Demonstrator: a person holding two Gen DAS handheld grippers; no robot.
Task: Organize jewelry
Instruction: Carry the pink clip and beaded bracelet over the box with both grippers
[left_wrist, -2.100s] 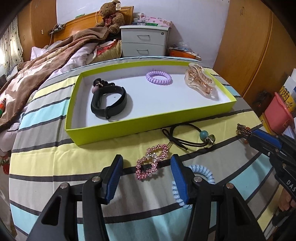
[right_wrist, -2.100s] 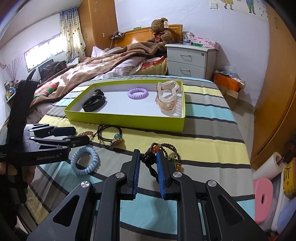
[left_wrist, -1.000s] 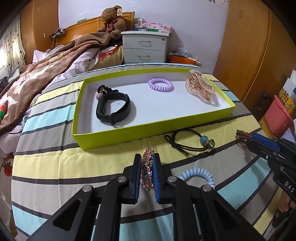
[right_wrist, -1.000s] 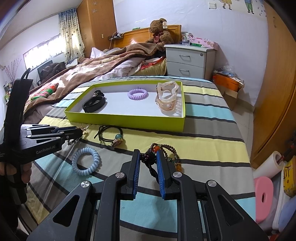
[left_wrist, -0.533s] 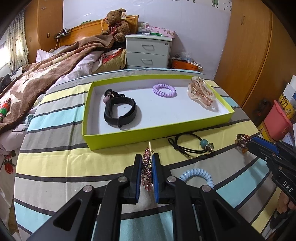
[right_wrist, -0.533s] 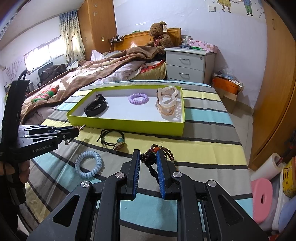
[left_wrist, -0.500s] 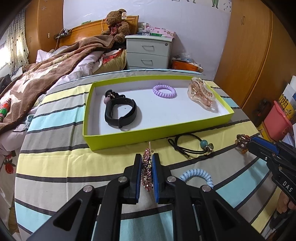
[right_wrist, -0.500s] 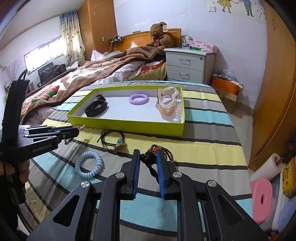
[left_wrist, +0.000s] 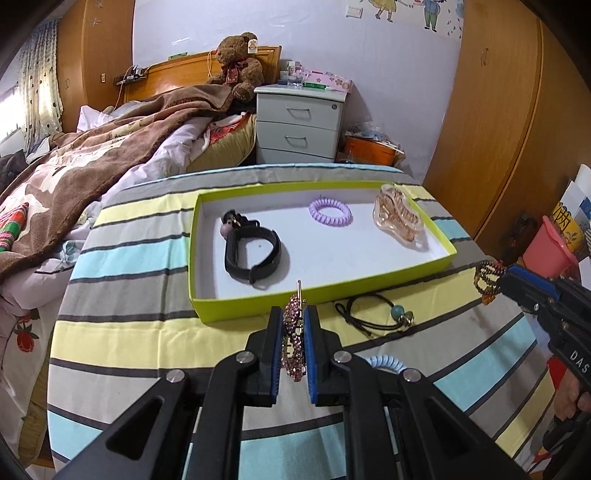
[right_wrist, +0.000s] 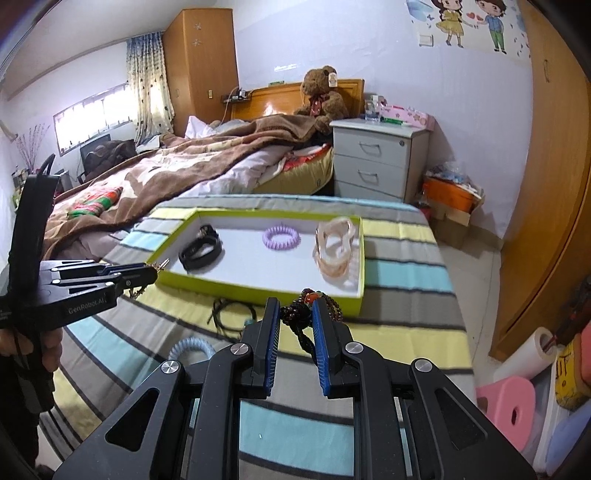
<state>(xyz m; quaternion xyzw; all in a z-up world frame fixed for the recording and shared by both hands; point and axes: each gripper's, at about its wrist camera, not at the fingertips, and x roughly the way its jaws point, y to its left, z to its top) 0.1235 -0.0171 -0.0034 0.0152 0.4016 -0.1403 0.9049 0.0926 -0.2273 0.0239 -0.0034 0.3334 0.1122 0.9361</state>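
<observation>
**Jewelry in both claws, tray partly filled**

Jewelry status: my left gripper (left_wrist: 294, 345) is clenched on a pink rhinestone hair clip (left_wrist: 293, 341). The clip stands on edge between the blue pads, and its gold pin sticks out past the tips toward the tray. In the right wrist view the same claw (right_wrist: 153, 271) shows from the side, its tip just at the near left corner of the tray, with the clip's gold end poking out.

My right gripper (right_wrist: 294, 325) grasps a dark beaded bracelet (right_wrist: 300, 312). The knotted cord sits between the pads, while brown and orange beads bunch beyond the tips. From the left wrist view that claw (left_wrist: 496, 275) enters at the right edge, beads dangling at its tip.

Green tray (left_wrist: 207, 314), white inside, lies on the striped bedspread (left_wrist: 129, 332). Contents:
- black wristband (left_wrist: 253, 256), left part
- purple coil hair tie (left_wrist: 330, 211), far middle
- translucent peach claw clip (left_wrist: 399, 218), right end

On the bedspread, outside the tray:
- black hair elastic (left_wrist: 373, 312) with a teal bead, just in front of the tray's near wall
- light blue coil hair tie (left_wrist: 386, 362), nearer to me, partly hidden behind my left claw's finger

Right wrist view is slightly blurred around the tray.
</observation>
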